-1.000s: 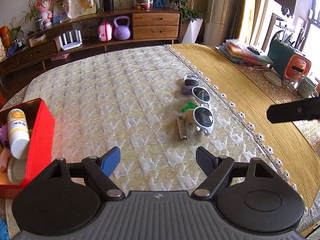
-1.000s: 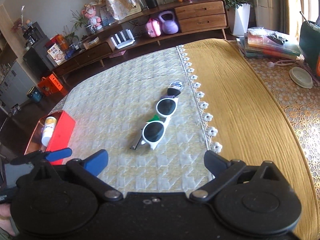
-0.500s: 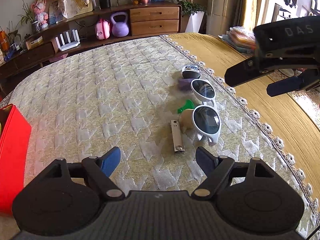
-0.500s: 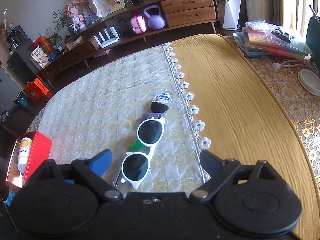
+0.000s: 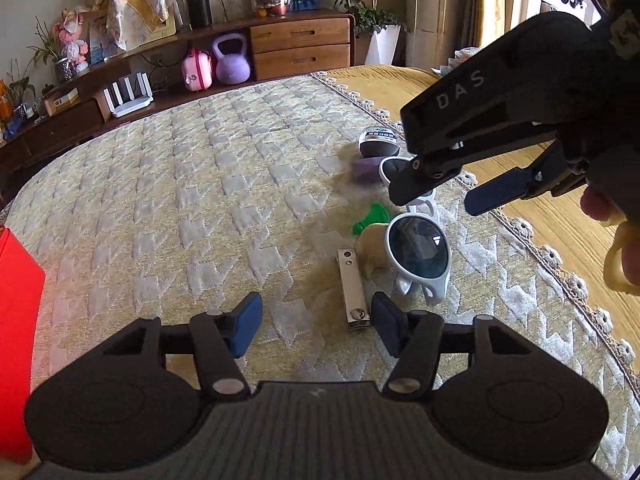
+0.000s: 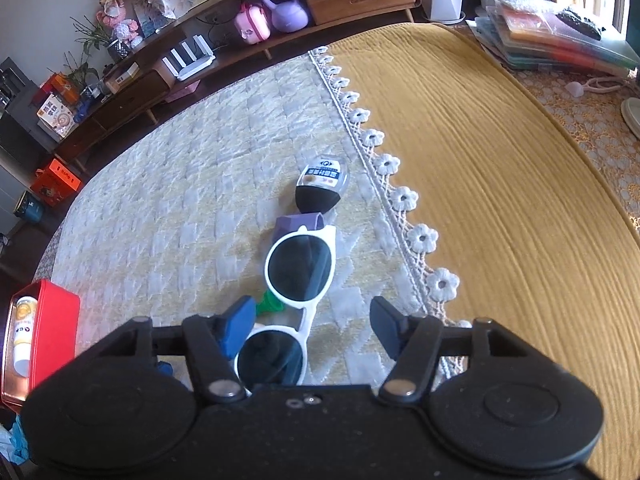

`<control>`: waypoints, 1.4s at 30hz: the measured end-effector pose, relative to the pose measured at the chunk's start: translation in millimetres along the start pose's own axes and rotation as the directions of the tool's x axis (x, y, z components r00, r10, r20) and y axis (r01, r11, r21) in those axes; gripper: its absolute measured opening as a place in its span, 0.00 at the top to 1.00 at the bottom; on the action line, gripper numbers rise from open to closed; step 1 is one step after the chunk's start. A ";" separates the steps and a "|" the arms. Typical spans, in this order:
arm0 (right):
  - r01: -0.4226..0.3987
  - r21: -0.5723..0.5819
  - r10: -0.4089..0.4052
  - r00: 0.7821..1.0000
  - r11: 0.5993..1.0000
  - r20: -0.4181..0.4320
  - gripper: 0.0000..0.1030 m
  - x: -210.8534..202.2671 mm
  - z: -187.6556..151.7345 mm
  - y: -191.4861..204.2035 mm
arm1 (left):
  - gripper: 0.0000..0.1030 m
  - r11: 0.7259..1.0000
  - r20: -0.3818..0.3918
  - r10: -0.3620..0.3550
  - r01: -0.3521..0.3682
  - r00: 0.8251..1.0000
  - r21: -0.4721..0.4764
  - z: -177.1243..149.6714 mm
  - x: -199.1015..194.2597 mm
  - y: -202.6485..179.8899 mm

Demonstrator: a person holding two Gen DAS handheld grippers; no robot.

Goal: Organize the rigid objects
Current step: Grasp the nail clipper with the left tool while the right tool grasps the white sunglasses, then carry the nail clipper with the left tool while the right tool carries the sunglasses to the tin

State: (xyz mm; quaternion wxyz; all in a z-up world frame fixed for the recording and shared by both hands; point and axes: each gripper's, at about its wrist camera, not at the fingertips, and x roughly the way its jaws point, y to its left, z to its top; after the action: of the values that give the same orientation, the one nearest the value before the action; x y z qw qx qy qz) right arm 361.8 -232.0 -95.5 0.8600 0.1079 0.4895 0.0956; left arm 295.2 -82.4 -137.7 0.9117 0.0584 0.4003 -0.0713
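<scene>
White sunglasses [image 5: 420,252] [image 6: 298,276] lie on the pale quilted cloth, beside a metal nail clipper [image 5: 353,294], a green piece [image 5: 370,218], a purple block [image 5: 366,170] [image 6: 298,224] and a small dark round jar [image 5: 378,142] [image 6: 322,184]. My left gripper [image 5: 316,324] is open and empty, its right finger next to the clipper's near end. My right gripper [image 6: 312,330] [image 5: 444,194] is open and hovers over the sunglasses, the frame between its fingers.
A red box [image 6: 52,336] [image 5: 16,344] holding a white bottle [image 6: 24,328] sits at the left edge. A mustard cloth [image 6: 500,184] covers the right side, with stacked folders [image 6: 560,36] beyond. A wooden sideboard stands behind.
Both grippers have moved forward toward the cluster of objects. The right gripper has dropped over the sunglasses. The left has come up to the nail clipper. Both stay open.
</scene>
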 end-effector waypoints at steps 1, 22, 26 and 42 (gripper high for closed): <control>0.000 0.000 0.000 1.000 1.000 -0.002 0.46 1.7 0.3 1.6 | 0.47 1.000 0.005 -0.002 0.002 1.000 0.004 0.4 0.8 -0.9; -0.033 -0.003 0.033 0.999 0.999 0.022 0.78 2.5 -6.1 4.2 | 0.89 0.998 0.047 -0.060 0.058 0.997 0.040 -2.6 -3.9 -0.7; -0.051 0.006 0.051 0.998 0.999 0.031 0.79 -7.0 -9.5 -1.9 | 0.89 0.998 0.045 -0.064 0.063 0.997 0.018 -5.7 -9.5 8.4; -0.086 -0.035 0.085 0.996 0.996 -0.024 0.79 -47.1 -43.4 -7.4 | 0.89 0.994 -0.015 -0.067 0.065 0.998 -0.092 -24.4 -37.5 41.0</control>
State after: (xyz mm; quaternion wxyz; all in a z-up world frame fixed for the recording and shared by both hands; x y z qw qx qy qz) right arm 301.1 -247.8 -80.4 0.8515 0.1120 0.4921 0.1422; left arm 259.8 -34.9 -124.4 0.9068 0.0038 0.4133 -0.0825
